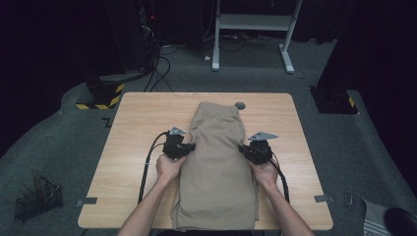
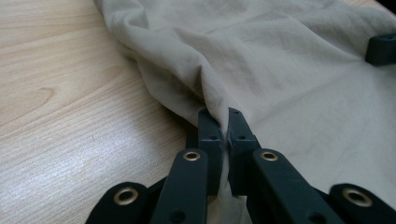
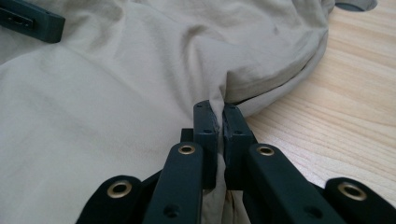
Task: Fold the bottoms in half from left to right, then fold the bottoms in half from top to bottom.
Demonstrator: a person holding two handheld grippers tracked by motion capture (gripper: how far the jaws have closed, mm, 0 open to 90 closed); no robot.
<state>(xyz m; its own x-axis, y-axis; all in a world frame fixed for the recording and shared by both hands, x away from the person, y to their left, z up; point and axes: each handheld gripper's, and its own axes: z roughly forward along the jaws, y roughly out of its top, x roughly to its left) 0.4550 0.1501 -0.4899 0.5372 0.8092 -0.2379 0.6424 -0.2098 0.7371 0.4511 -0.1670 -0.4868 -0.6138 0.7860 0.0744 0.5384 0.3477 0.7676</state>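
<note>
Here, a beige garment (image 1: 216,167) was seen lying lengthwise down the middle of the light wooden table (image 1: 133,147), its narrower end toward the far edge and its wider end reaching the near edge, where it was spread flat. The garment looked like a folded pair of trousers or shorts, though this could not be told for certain.

The left gripper (image 1: 189,147) was held at the garment's left edge, about halfway along its length. In the left gripper view the jaws were closed on a pinched fold of the cloth (image 2: 261,74), which was drawn up into a ridge between the two black pads and raised slightly off the wood. The fabric ran away from the grip in soft creases.

The right gripper (image 1: 242,148) was held at the opposite edge, roughly level with the left one. In the right gripper view its jaws were likewise clamped on a gathered fold of the beige cloth (image 3: 116,93), with the hem curling over the table just beside the pads. The other gripper's black jaw tip could be made out at the far side of the fabric in each gripper view.

A small grey round object (image 1: 240,105) was lying on the table at the garment's far end, touching or just beside it.
</note>
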